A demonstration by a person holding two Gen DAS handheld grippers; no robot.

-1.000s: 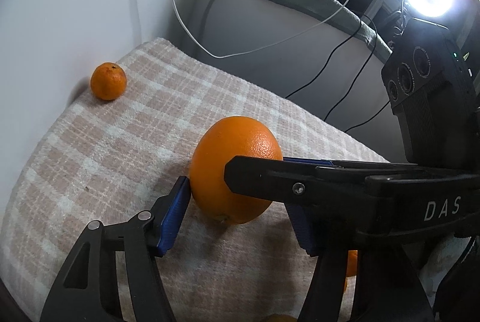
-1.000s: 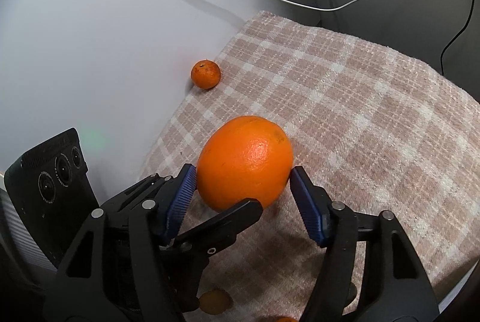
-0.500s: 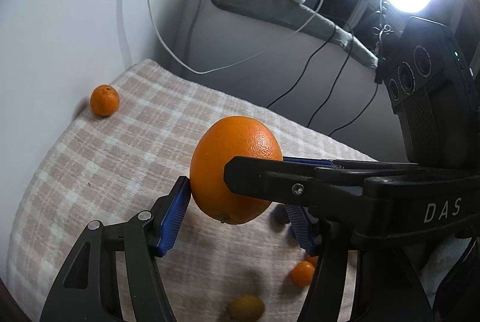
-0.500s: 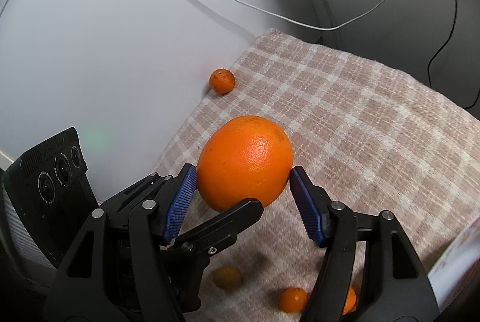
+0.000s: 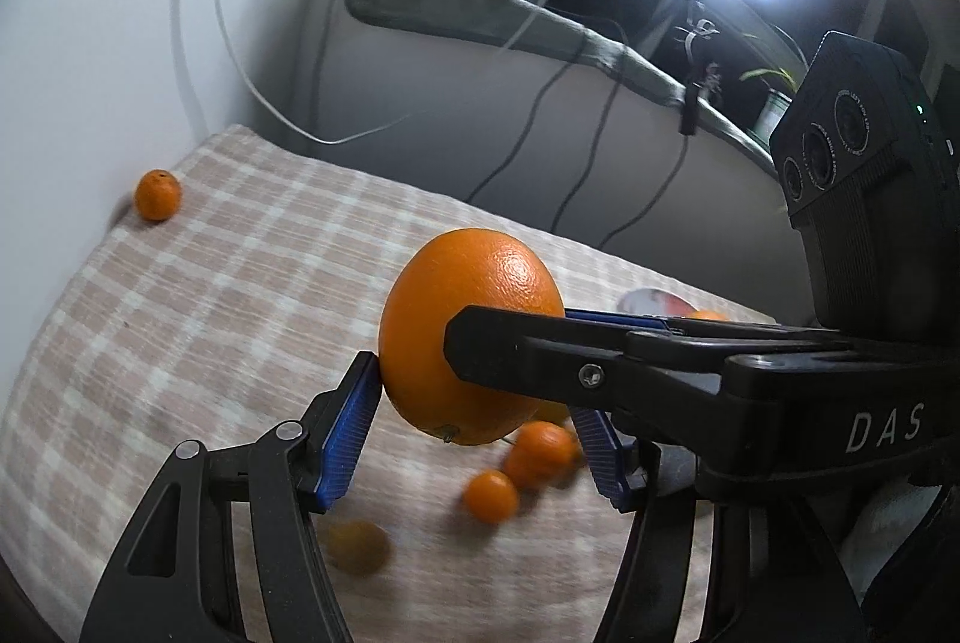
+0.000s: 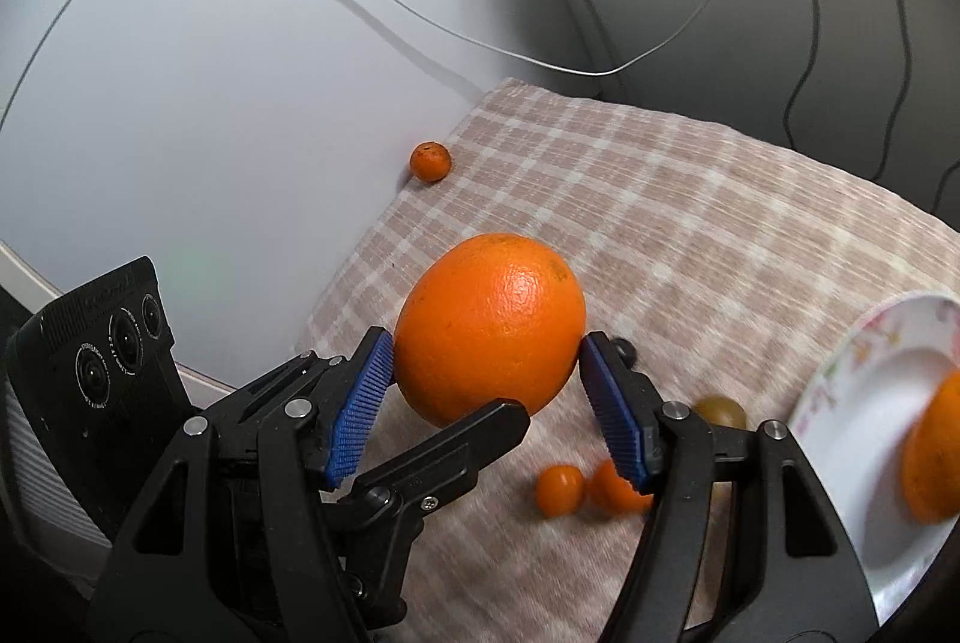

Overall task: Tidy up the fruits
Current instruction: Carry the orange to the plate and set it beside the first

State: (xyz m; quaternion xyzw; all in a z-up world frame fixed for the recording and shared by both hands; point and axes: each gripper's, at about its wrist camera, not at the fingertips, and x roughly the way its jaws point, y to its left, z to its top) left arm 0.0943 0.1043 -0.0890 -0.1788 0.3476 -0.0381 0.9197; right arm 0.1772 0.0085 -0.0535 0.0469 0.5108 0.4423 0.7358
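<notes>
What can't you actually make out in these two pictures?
- Underside of the big orange: right wrist view, hidden by the other gripper's black finger.
- Fruit on the plate: right wrist view, cut off by the edge.
- Small fruits on the checked cloth: left wrist view, motion-blurred; kind unclear.
- Dark round thing: right wrist view, mostly behind a blue pad.
- Plate in the left wrist view: mostly behind the right gripper.
</notes>
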